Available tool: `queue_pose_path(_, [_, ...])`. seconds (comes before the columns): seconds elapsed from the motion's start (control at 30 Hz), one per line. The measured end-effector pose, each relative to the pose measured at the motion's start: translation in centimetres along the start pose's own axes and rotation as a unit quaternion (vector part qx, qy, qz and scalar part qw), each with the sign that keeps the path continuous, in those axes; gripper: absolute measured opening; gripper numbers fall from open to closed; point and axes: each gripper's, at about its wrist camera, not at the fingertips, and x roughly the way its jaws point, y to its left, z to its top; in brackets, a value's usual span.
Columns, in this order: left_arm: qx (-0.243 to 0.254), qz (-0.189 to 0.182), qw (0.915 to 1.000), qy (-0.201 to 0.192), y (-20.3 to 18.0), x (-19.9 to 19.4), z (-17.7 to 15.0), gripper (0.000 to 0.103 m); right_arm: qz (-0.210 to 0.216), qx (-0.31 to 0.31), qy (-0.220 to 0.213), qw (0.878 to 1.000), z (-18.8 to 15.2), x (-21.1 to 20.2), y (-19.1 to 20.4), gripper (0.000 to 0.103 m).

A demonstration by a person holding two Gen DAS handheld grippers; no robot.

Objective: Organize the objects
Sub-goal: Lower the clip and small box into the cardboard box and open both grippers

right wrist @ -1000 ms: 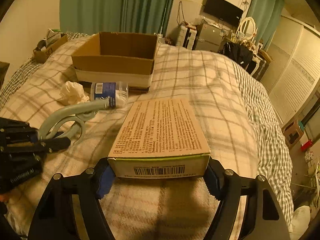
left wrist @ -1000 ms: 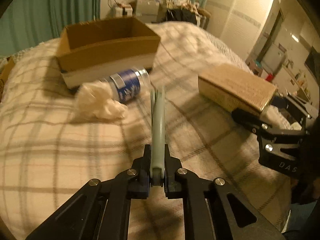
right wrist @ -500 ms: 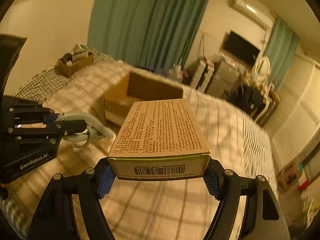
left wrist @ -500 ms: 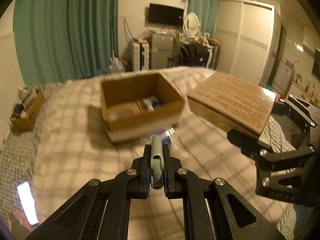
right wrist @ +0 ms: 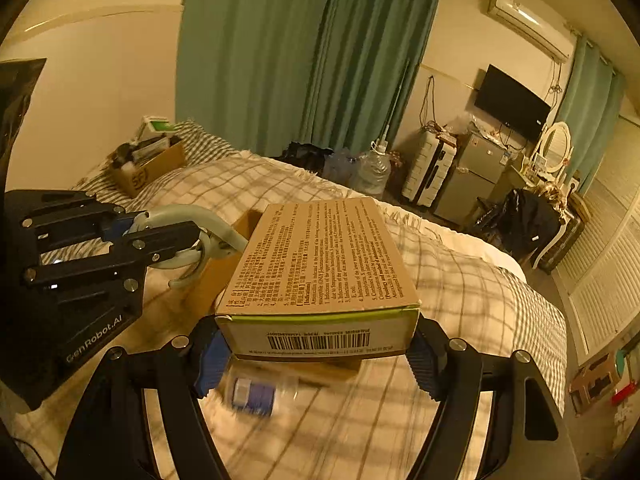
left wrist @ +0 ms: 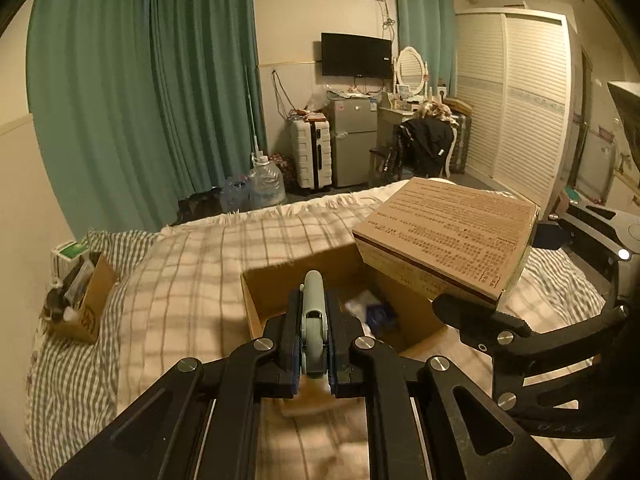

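My left gripper [left wrist: 313, 344] is shut on grey-handled scissors [left wrist: 313, 312] and holds them over the near edge of the open cardboard box [left wrist: 276, 280] on the bed. The scissors' looped handles also show in the right wrist view [right wrist: 188, 236]. My right gripper [right wrist: 316, 344] is shut on a flat printed carton [right wrist: 320, 264], held above the box's right side; the carton also shows in the left wrist view [left wrist: 448, 236]. Some blurred white and blue items [left wrist: 372, 308] lie inside the box. A blue-labelled bottle [right wrist: 256, 394] lies on the bed below the carton.
The bed has a plaid blanket [left wrist: 192, 264]. A small cardboard box of items [left wrist: 84, 300] sits at the bed's left edge. Green curtains, a water jug [left wrist: 266, 184], a suitcase, a small fridge and a wardrobe stand beyond the bed.
Both grippers have risen off the bed and moved forward to the cardboard box, each still holding its object. The views have tilted up towards the room.
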Motion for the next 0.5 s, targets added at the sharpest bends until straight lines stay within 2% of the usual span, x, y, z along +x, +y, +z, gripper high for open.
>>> queue_pose_path(0.23, [-0.016,0.017,0.9996,0.017,1.6,6.9,0.6,0.009,0.005,0.016,0.014,1.000,1.4,7.5,-2.5,0.073])
queue_pose_path(0.5, [-0.028,0.012,0.9984,0.048,2.7,13.0,-1.0,0.009,0.027,0.026,0.050,0.998,0.2,15.6,-4.1,0.073])
